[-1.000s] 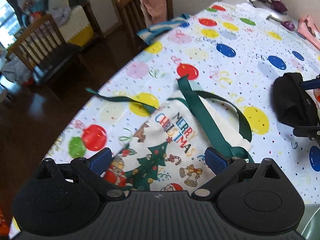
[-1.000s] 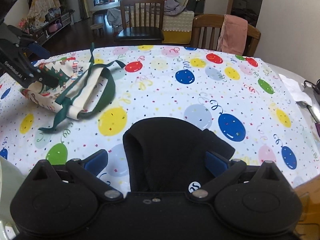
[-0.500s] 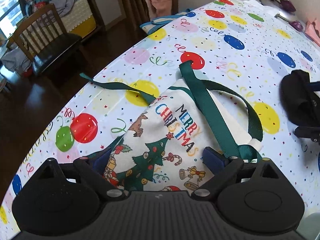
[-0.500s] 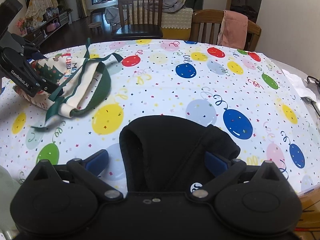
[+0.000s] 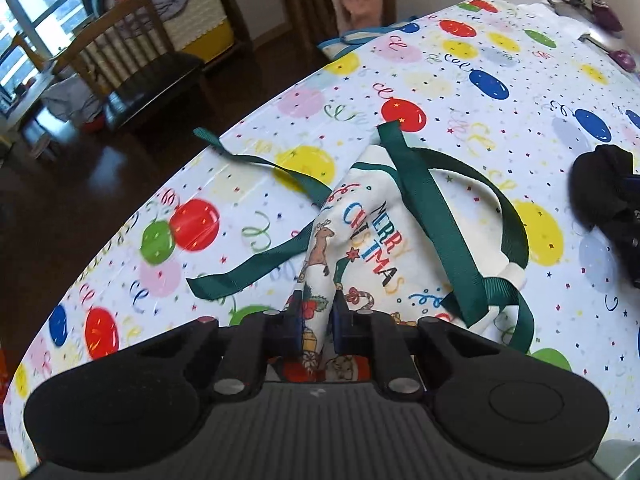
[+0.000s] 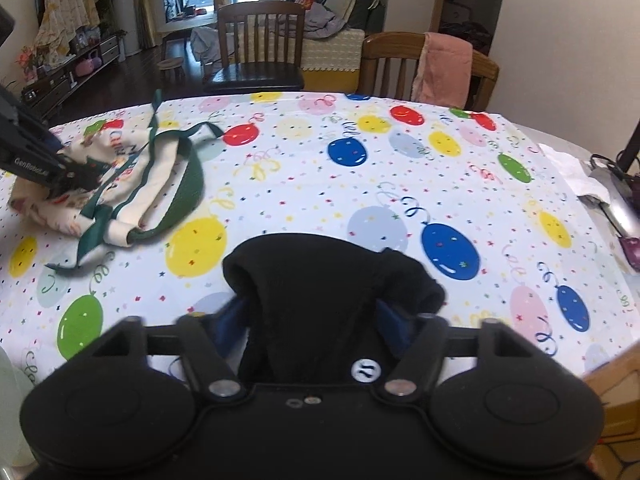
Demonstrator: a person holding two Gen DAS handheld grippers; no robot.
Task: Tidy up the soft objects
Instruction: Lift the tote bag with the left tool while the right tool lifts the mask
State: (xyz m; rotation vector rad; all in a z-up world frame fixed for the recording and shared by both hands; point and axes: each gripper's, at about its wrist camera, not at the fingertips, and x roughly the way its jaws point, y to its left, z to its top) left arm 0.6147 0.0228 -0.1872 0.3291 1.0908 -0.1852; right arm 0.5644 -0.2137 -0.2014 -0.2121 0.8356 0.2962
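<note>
A white Christmas-print cloth bag (image 5: 376, 240) with green straps lies crumpled on the balloon-pattern tablecloth (image 5: 460, 80). My left gripper (image 5: 316, 316) is shut on a raised fold of its printed fabric. In the right wrist view the bag (image 6: 120, 168) sits at the far left with the left gripper (image 6: 68, 176) on it. A black soft garment (image 6: 320, 280) lies near the table's front edge. My right gripper (image 6: 312, 320) is closing around it, and both blue pads (image 6: 230, 316) press into its sides. The garment (image 5: 600, 192) also shows at the right of the left wrist view.
Wooden chairs (image 6: 256, 44) stand along the table's far side, one with a pink towel (image 6: 442, 68) over its back. Small purple items and cables (image 6: 632, 248) lie at the right edge. A pale green object (image 6: 8, 400) sits at the lower left.
The left jaws went from wide open over the bag to shut, bunching its fabric into a ridge. The right jaws narrowed from open onto the black garment's sides.
</note>
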